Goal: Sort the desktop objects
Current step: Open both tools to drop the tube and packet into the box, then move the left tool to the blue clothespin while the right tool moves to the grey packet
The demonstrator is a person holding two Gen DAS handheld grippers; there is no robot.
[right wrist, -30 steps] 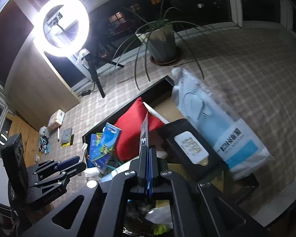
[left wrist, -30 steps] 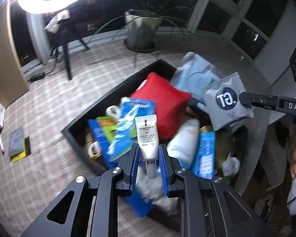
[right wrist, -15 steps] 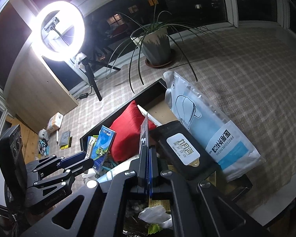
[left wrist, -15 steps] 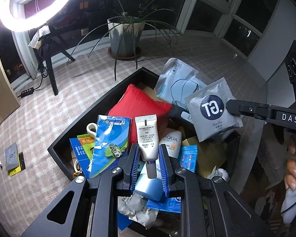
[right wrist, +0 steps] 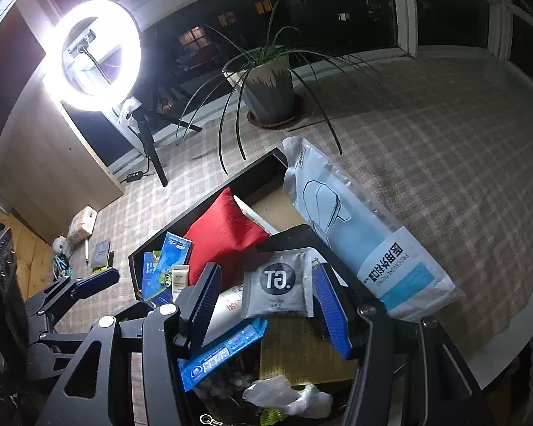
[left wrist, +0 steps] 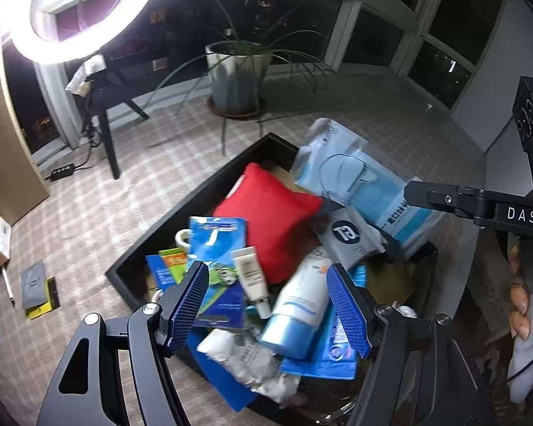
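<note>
Now both spread wide: left hand-held gripper (left wrist: 268, 301) over small tube (left wrist: 251, 277), right hand-held gripper (right wrist: 264, 305) over grey sachet (right wrist: 279, 293).

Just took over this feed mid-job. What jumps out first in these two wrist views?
The glaring ring light at upper left dominates, with a potted plant behind the table. Below it, a black tray overflows with clutter, a red pouch brightest at its centre and a blue mask pack leaning over its right rim. Both the left gripper and right gripper are open above the pile, a small cream tube and a grey GT sachet lying loose.
</note>
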